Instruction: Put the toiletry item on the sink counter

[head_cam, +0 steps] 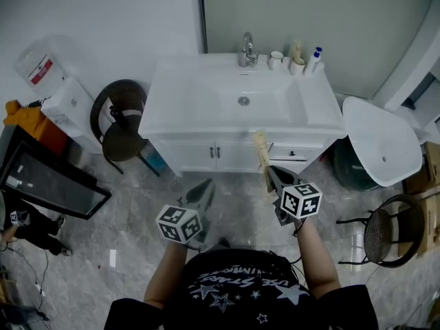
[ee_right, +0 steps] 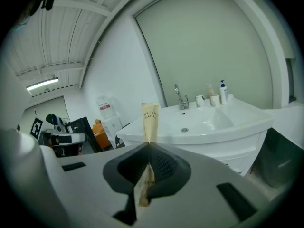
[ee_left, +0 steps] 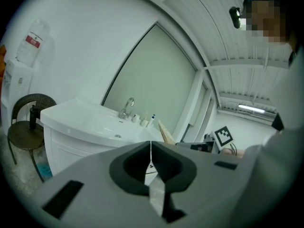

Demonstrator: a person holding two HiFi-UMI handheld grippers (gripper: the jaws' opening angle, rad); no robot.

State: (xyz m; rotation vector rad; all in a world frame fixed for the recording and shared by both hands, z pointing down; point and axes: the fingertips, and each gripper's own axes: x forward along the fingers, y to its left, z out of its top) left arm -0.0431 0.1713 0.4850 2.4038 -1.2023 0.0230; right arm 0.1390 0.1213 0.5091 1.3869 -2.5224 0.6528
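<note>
Where the right tongs (ee_right: 149, 145) clamp together, a tan toothbrush packet (ee_right: 150, 120) stands upright between them, in the air, short of the white sink tabletop (head_cam: 322, 108). Left tongs (ee_left: 151, 144) pressed together, nothing between. Faucet (head_cam: 246, 50), cups (head_cam: 276, 60) and pump bottle (head_cam: 315, 59) sit at the tabletop's back edge.

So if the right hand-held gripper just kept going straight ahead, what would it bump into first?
Probably the front of the sink cabinet, with the toothbrush pack in the right hand-held gripper touching first; depth is unclear.
</note>
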